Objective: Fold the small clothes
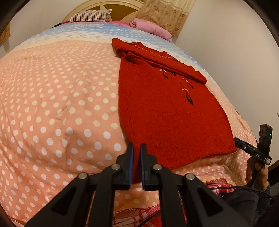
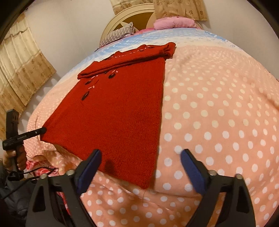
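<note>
A small red knitted sweater (image 1: pixel 170 108) lies flat on the polka-dot bed, folded into a long strip with a sleeve laid across its far end; it also shows in the right wrist view (image 2: pixel 115 111). My left gripper (image 1: pixel 137 148) is shut on the sweater's near hem corner, red knit showing between its blue pads. It shows at the left edge of the right wrist view (image 2: pixel 41 130), at the hem's left corner. My right gripper (image 2: pixel 140 155) is open and empty, hovering over the hem's near right corner; it shows at the right edge of the left wrist view (image 1: pixel 239 142).
The bed is covered by a peach blanket with white dots (image 1: pixel 52 104), blue-striped at the far end. A striped pillow (image 1: pixel 90 15) and pink bedding (image 1: pixel 153 28) lie by the headboard. Curtains (image 2: pixel 19 73) hang on the left wall. A red plaid blanket (image 1: pixel 136 216) and cables sit at the near edge.
</note>
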A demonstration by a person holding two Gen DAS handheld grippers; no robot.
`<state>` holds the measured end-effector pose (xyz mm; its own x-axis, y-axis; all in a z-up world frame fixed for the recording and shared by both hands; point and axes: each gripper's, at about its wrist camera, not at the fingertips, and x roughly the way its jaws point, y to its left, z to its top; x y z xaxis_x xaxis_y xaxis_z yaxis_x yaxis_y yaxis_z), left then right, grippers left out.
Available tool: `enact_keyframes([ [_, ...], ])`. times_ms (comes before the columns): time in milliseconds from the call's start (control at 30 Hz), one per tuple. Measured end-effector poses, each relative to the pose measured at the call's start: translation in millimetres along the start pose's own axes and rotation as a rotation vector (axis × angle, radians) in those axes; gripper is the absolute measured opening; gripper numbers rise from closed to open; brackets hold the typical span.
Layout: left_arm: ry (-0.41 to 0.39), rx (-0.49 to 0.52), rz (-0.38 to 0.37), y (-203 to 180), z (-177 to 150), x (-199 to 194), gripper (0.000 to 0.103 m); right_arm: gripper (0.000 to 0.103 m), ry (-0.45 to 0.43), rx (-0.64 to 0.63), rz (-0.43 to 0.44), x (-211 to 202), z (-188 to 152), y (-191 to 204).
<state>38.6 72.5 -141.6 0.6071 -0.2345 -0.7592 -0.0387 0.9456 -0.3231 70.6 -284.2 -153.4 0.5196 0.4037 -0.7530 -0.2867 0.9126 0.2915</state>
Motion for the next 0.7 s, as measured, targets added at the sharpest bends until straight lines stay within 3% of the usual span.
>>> enact_keyframes([
  [100, -0.001, 0.017, 0.014, -1.9, -0.9, 1.0, 0.008, 0.059, 0.013, 0.008, 0.037, -0.4, -0.5, 0.7],
  [233, -0.005, 0.037, 0.028, -2.1, -1.6, 2.1, 0.008, 0.048, 0.033, 0.007, 0.061, 0.2, -4.0, 1.6],
  [267, -0.005, 0.039, 0.027, -1.6, -1.0, 2.8, 0.008, 0.037, 0.038, 0.011, 0.074, 0.5, -4.8, 0.7],
  [300, -0.007, 0.041, 0.027, -1.8, -1.0, 2.5, 0.008, 0.018, 0.043, 0.029, 0.102, 1.0, -5.5, -1.7],
  [333, -0.009, 0.045, 0.027, -2.0, -0.7, 1.9, 0.008, 0.009, 0.048, 0.057, 0.136, 2.4, -6.4, -5.0],
  [500, -0.056, 0.093, 0.047, -9.4, 7.0, -11.5, 0.008, 0.007, -0.025, 0.085, 0.216, -8.4, -6.1, -7.0],
  [700, -0.094, 0.098, 0.017, -13.2, 20.7, -24.8, 0.008, 0.007, -0.154, 0.088, 0.268, -39.2, 11.9, -3.8],
])
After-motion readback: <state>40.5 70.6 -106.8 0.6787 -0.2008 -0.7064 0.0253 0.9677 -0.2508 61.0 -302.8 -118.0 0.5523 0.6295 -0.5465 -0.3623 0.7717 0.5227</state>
